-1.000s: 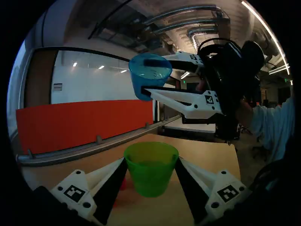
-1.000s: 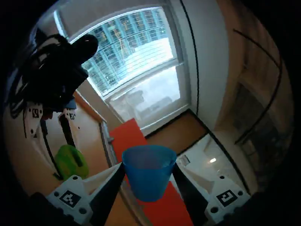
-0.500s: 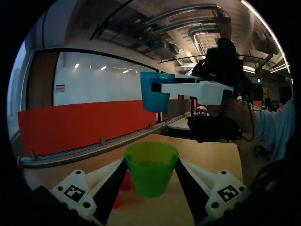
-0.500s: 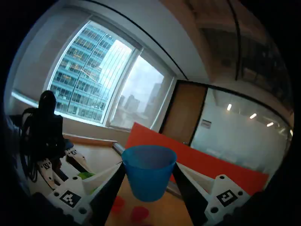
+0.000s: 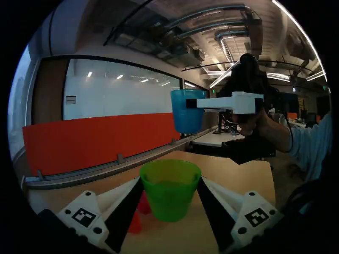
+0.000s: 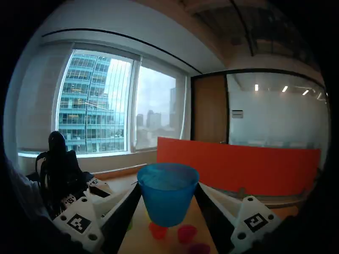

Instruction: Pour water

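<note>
In the left gripper view, a green cup (image 5: 170, 192) stands upright between my left gripper's (image 5: 170, 199) two white fingers, which press on its sides, just above the wooden table (image 5: 237, 169). Higher up and farther off, the right gripper (image 5: 188, 105), held by a person's hand (image 5: 254, 120), carries a blue cup (image 5: 186, 110) upright. In the right gripper view, that blue cup (image 6: 168, 192) sits level between the right gripper's (image 6: 168, 203) fingers, which clamp its sides. The left gripper (image 6: 91, 186) appears low at the left of this view.
An orange partition (image 5: 97, 139) with a metal rail (image 5: 106, 167) runs behind the table. Small red and pink objects (image 6: 173, 233) lie on the tabletop under the blue cup; red ones (image 5: 137, 211) show beside the green cup. Large windows (image 6: 97, 114) stand behind. A sleeved arm (image 5: 309, 142) is at right.
The blue cup has swung from tipped over the green cup back to upright and moved right and away. The green cup has stayed still in my left gripper.
</note>
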Motion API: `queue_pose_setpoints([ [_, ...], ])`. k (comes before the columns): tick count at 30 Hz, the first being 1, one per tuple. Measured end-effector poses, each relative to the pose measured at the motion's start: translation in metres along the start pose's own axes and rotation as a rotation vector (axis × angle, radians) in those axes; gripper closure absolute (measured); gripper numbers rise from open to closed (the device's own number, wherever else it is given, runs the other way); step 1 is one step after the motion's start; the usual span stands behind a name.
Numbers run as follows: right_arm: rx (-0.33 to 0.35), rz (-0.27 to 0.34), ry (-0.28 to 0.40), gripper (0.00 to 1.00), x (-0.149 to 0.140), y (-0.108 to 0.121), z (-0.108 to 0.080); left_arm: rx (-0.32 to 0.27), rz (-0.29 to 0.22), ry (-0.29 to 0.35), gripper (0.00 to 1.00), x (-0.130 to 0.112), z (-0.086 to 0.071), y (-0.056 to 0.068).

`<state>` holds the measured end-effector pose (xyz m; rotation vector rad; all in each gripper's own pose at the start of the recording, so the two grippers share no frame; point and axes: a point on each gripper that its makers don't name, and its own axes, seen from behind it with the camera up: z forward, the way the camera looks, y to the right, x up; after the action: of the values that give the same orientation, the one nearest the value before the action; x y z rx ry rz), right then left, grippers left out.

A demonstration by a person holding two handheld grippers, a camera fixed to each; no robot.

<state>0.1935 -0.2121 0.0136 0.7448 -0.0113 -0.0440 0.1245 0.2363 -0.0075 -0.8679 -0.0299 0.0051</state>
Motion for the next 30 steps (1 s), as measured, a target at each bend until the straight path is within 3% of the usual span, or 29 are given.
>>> queue_pose_setpoints([
  [17, -0.016, -0.032, -0.087, 0.11, -0.054, 0.006, -0.012, 0.058, 0.008, -0.096, 0.15, -0.033, -0.018, -0.025],
  [30, 0.006, -0.030, -0.170, 0.11, -0.108, 0.006, -0.018, 0.065, 0.025, -0.210, 0.14, -0.074, -0.023, -0.031],
])
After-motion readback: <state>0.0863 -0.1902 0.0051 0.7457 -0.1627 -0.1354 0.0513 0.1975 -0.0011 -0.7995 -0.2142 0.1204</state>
